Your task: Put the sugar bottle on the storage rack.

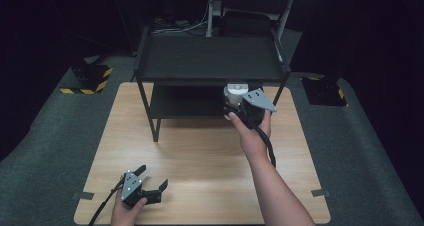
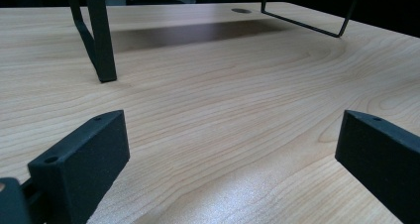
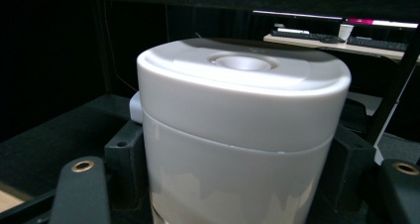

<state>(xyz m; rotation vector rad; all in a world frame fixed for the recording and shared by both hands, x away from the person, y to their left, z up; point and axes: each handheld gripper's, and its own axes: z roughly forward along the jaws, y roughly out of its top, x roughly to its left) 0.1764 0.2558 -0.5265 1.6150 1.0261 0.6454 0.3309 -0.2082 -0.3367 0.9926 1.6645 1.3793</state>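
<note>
Right gripper [image 1: 239, 100], upper centre, fingers clamped on white cylindrical lidded plastic canister [image 3: 237, 130] beside black metal shelf rack [image 1: 210, 61]; left gripper [image 1: 152, 178], lower left on light wooden counter [image 1: 200, 151], fingers wide apart, empty.

a rack [image 1: 210, 61] stands on the table's [image 1: 200, 156] far half. the jar [image 1: 236, 92] is at the rack's lower shelf, right end, between the right gripper's [image 1: 239, 102] jaws. the left gripper [image 1: 150, 182] sits near the table's front left.
</note>
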